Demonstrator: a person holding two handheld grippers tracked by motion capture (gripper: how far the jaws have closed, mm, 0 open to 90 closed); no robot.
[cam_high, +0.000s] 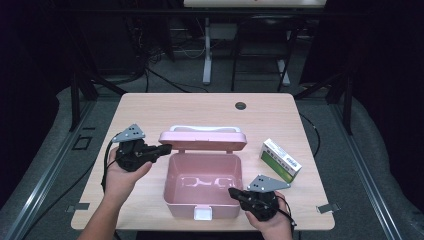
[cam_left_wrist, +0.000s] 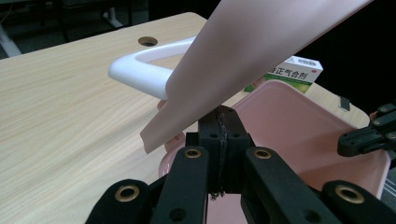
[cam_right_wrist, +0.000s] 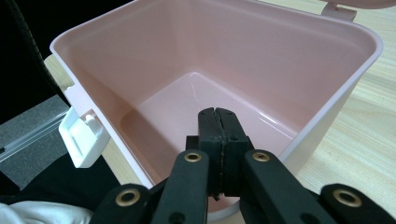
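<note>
One pink box (cam_high: 202, 186), lid (cam_high: 202, 140) raised, one green carton (cam_high: 281, 160) beside; both tools pressed together, empty.

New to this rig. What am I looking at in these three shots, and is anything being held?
No robot here: a person holds a hand-held gripper in each hand at a wooden table. The high view looks down from above. The other two come from cameras riding on each gripper, looking along its black jaws. On the table sit an open pink box with its lid raised, a white handle on the lid, and a small green-and-white carton. The left hand-held gripper is at the lid's edge, the right hand-held gripper at the box's rim. Both have their jaws shut, with nothing between them.
</note>
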